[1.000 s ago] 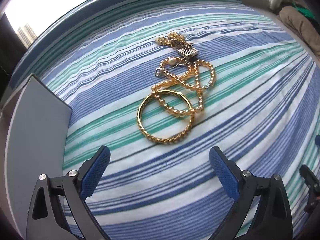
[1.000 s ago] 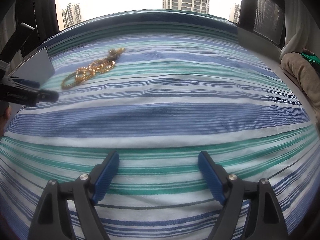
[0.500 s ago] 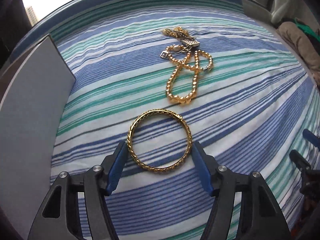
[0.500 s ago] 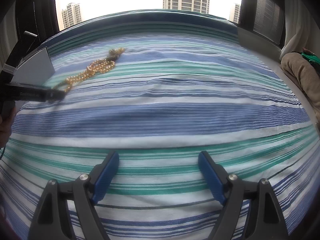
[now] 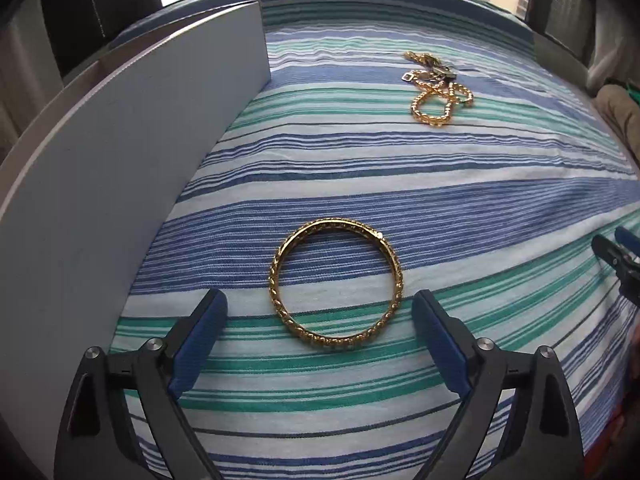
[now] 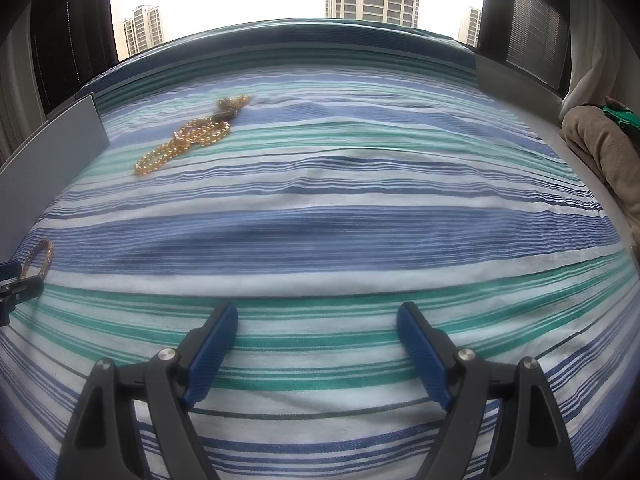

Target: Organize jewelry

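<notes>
While the left tongs [image 5: 320,326] hang over the striped cloth [image 5: 440,200], their jaws are opening and the blue pads press on nothing. To the left of them stands a grey board [image 5: 120,160], upright on its edge. The gold bangle [image 5: 336,284] lies flat on the cloth just ahead of the left tongs, its near arc between the two fingertips but apart from both (a gap shows on each side). Farther ahead and to the right lies the tangle of gold bead chains [image 5: 438,88], well apart from the bangle. The right tongs [image 6: 318,330] are spread wide over bare cloth, with nothing between them; the chains lie far ahead to their left.
</notes>
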`<state>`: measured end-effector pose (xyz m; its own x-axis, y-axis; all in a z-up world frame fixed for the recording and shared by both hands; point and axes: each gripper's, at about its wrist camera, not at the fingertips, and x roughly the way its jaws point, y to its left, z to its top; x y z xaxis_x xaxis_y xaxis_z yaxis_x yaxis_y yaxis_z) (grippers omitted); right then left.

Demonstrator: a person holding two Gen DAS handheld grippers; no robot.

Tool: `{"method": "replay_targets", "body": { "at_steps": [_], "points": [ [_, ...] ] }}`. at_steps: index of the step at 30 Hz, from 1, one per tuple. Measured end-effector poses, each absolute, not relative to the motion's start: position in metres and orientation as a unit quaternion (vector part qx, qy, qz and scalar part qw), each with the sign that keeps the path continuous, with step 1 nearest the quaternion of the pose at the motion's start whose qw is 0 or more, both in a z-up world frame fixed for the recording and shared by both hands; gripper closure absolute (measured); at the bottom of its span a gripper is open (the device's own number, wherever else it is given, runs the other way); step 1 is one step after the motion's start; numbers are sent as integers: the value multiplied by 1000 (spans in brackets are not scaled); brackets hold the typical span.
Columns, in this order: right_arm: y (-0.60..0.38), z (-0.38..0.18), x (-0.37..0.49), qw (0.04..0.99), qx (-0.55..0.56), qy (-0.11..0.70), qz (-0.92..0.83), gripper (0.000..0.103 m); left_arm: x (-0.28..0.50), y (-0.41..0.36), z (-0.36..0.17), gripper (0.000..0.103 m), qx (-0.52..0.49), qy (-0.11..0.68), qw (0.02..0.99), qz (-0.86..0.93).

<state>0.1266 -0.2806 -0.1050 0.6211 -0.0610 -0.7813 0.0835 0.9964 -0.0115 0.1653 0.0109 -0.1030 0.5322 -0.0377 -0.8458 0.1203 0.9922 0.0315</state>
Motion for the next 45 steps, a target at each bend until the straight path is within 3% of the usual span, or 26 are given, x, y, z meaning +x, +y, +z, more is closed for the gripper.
{"method": "replay_targets", "body": {
  "at_steps": [5, 17, 22, 28, 31, 36, 44, 45],
  "points": [
    [-281, -105, 127, 900, 13, 433, -40, 19, 161, 16, -110, 0, 25, 468, 883, -35],
    [-281, -105, 126, 900, 16, 434, -40, 19, 156, 19, -111, 0, 20, 458, 888, -39],
    [-280, -84, 140, 873, 32, 487, -3, 19, 156, 19, -111, 0, 19, 458, 888, -39],
    [-285, -6, 236, 895, 42, 440, 53, 19, 156, 19, -111, 0, 19, 458, 888, -39],
    [-289, 4, 321, 880, 94, 458, 83, 19, 156, 19, -111, 0, 19, 458, 888, -39],
    [-268, -50, 435, 808, 176, 553, 103, 43, 156, 19, -111, 0, 19, 458, 888, -39],
    [-196, -99, 483, 817, 49, 574, 39, 43, 156, 19, -111, 0, 19, 458, 888, -39],
    [-188, -98, 483, 821, 21, 570, 32, 59, 156, 19, -111, 0, 19, 458, 888, -39]
  ]
}}
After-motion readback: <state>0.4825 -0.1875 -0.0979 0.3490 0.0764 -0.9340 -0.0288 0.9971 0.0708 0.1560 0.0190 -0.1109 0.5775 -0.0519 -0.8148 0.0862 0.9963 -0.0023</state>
